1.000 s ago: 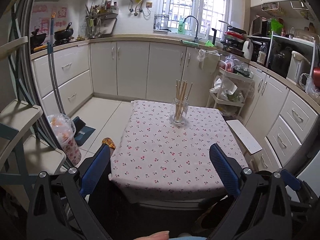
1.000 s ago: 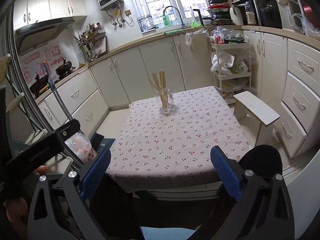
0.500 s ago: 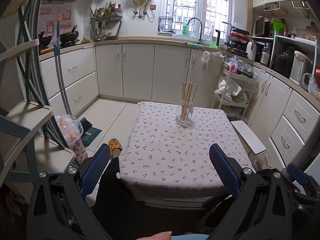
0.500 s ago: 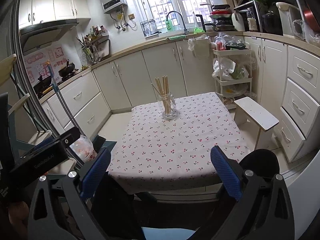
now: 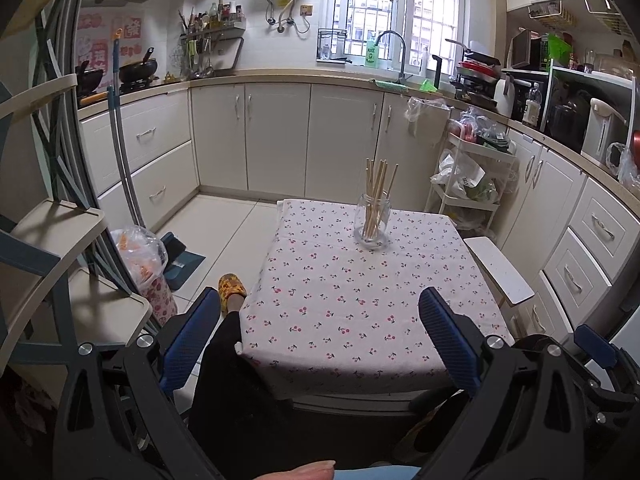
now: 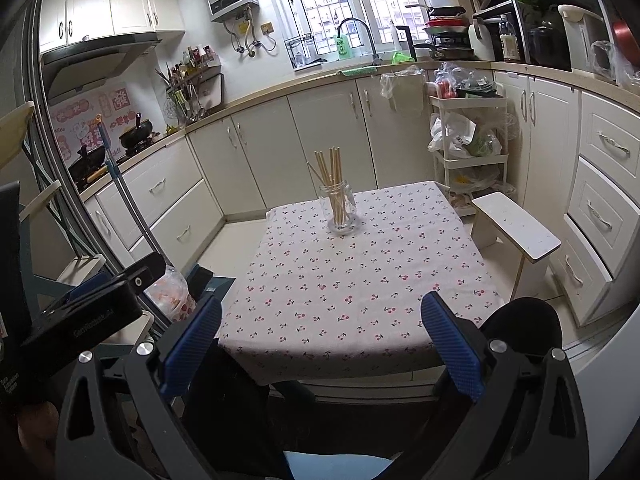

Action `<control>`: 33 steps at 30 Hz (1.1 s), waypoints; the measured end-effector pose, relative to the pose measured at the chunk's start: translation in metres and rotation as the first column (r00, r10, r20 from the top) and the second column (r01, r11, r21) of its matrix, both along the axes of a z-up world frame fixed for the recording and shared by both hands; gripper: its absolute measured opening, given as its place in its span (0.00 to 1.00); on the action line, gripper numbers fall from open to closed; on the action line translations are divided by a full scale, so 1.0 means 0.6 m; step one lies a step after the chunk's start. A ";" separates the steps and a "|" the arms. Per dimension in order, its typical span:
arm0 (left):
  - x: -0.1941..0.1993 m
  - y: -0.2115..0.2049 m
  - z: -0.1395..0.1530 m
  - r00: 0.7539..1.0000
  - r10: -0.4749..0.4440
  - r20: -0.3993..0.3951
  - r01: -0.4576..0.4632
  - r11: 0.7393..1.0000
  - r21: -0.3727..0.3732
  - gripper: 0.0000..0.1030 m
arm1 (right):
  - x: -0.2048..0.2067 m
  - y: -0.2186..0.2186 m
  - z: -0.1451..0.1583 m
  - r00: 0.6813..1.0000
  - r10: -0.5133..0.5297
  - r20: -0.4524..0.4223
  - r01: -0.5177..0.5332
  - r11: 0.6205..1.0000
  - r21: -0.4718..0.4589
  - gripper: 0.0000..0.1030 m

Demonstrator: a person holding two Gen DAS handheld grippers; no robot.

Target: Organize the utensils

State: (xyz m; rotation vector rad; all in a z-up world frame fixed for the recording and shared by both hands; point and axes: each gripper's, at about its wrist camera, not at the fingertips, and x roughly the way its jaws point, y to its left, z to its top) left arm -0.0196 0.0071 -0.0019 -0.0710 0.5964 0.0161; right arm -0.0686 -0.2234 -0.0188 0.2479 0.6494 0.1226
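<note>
cream cabinets (image 5: 276,140) line walls; barred window (image 5: 400,8) top centre, daylight. pale tiled floor (image 5: 224,232). table with cherry-print cloth (image 5: 360,300) at centre, white stool (image 5: 500,270) right, trolley (image 6: 468,136) behind.

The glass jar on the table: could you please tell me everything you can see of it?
The jar is clear glass, round, with a narrower neck and no lid. It stands upright on the cherry-print tablecloth, toward the table's far end. It holds a bundle of pale wooden chopsticks that stand on end and fan out well above its rim. Apart from them and the cloth, nothing touches it; both grippers are well short of it.
</note>
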 end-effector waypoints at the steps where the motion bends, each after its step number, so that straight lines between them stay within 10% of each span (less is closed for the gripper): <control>1: 0.000 0.001 -0.001 1.000 0.000 -0.001 0.000 1.000 0.000 0.93 | 0.000 0.001 0.000 1.000 0.000 0.001 0.000 1.000 0.000 0.93; 33: 0.002 0.004 -0.010 1.000 0.007 -0.011 -0.007 1.000 0.004 0.93 | 0.000 0.009 -0.010 1.000 0.001 -0.011 -0.001 1.000 0.000 0.93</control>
